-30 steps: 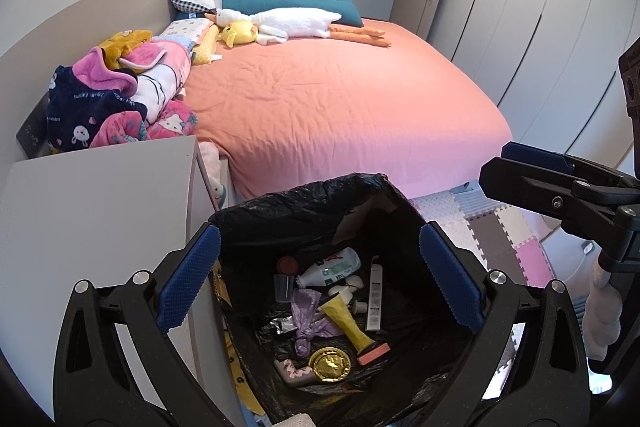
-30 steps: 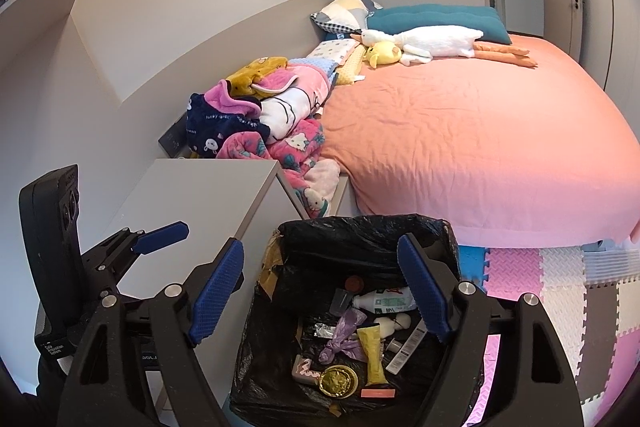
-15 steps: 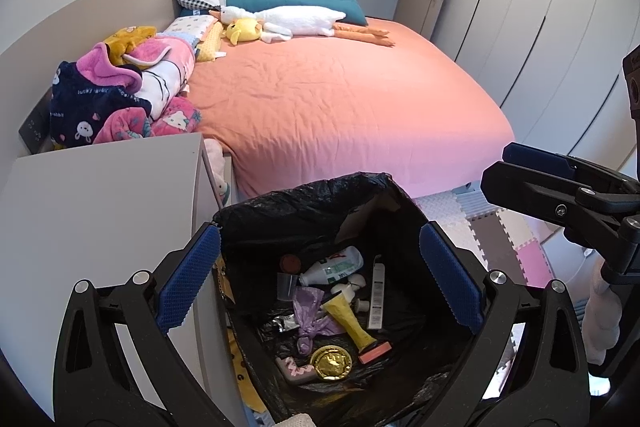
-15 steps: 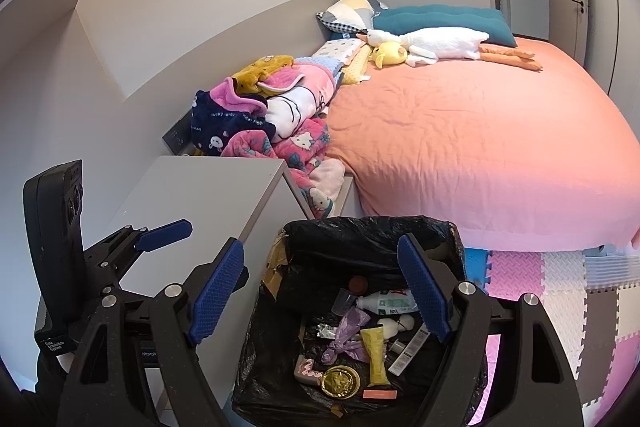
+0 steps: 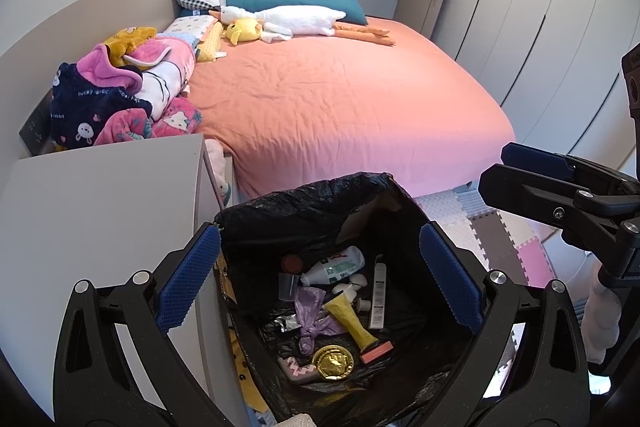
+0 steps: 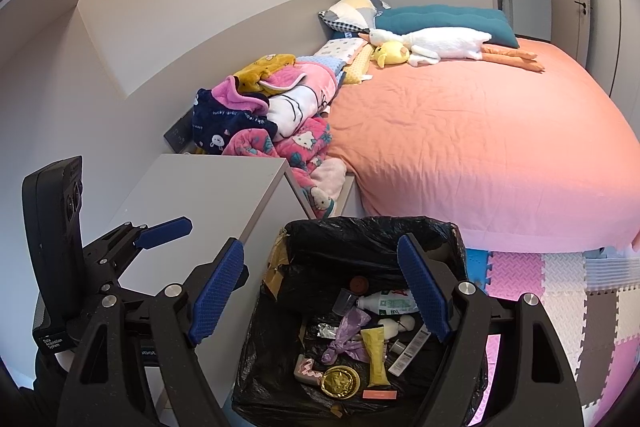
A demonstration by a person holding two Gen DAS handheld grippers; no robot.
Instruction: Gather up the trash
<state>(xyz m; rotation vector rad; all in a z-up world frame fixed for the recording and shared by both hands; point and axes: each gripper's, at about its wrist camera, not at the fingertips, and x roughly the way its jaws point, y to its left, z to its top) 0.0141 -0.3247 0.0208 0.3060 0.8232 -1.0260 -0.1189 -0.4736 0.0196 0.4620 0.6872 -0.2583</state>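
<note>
Trash (white bottle's label unreadable) fills bin.

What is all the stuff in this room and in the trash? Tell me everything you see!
Trash bin: one, black liner, on the floor beside the cabinet.
Bottle: one, white, in the bin.
Tube: one, yellow, in the bin.
Gold disc: one, in the bin.
Purple wrapper: one, in the bin.
Cabinet: one, grey, left of the bin.
Bed: one, orange sheet.
Goose toy: one, white, by the pillows.
Clothes pile: pink, navy, yellow, on the bed's edge.
Foam mats: pink, white, grey, on the floor.
Left gripper: open, empty, over the bin.
Right gripper: open, empty, over the bin.
</note>
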